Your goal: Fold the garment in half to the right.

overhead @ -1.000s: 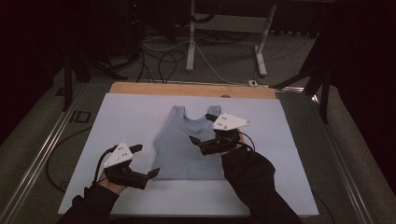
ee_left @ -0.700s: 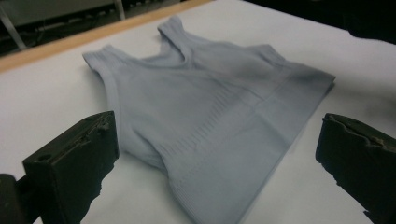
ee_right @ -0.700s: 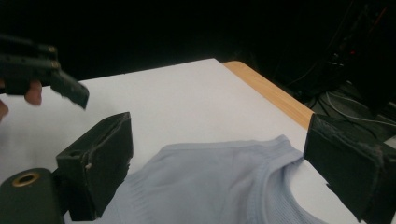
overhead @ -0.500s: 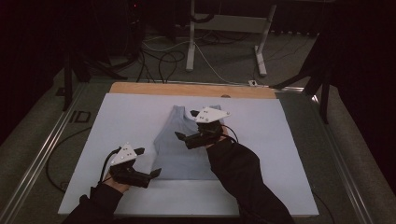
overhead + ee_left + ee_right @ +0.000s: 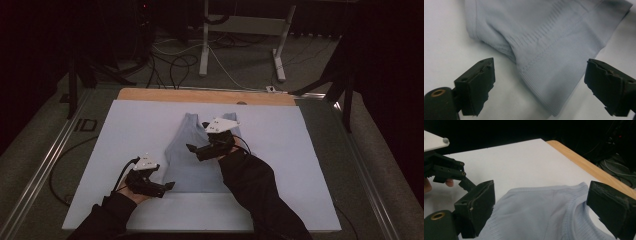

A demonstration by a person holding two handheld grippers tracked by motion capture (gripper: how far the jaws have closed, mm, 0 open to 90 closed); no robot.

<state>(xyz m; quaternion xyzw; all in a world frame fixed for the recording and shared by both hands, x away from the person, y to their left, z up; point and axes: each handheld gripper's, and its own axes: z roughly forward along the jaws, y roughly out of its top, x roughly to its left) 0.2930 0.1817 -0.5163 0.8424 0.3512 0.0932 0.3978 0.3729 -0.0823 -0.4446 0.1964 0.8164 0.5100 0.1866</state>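
**A:** Looking down from the high view, where does the garment lie?

**B:** A pale blue sleeveless top (image 5: 196, 157) lies flat on the white board (image 5: 125, 125), a little toward 6 o'clock of the board's middle, with its straps pointing to 12 o'clock and its hem to 6 o'clock. A strip of wooden edge (image 5: 150, 94) runs along the board's 12 o'clock side.

**A:** And the left gripper?

**B:** The left gripper (image 5: 166, 186) sits at about 7 o'clock of the top, just beside the hem's corner, pointing toward 3 o'clock. In the left gripper view its jaws stand apart and have just been closing a little; the hem corner of the top (image 5: 549, 62) lies between them (ribbed band visible), and neither pad presses on the cloth.

**A:** The right gripper?

**B:** The right gripper (image 5: 194, 150) hovers over the upper half of the top, pointing toward 9 o'clock. In the right gripper view its jaws are wide apart, with the top (image 5: 544, 212) spread below them (mesh weave at the neckline) and nothing clamped. Whether the jaw tips touch the cloth I cannot tell.

**A:** Anything else in that view?

**B:** The left gripper (image 5: 446, 170) appears at 9 o'clock, farther off, above the white board (image 5: 524, 162), with the wooden edge (image 5: 584, 165) at 2 o'clock.

**A:** And beyond the table?

**B:** Cables (image 5: 170, 65) on the floor and a white stand (image 5: 240, 35) at 12 o'clock.
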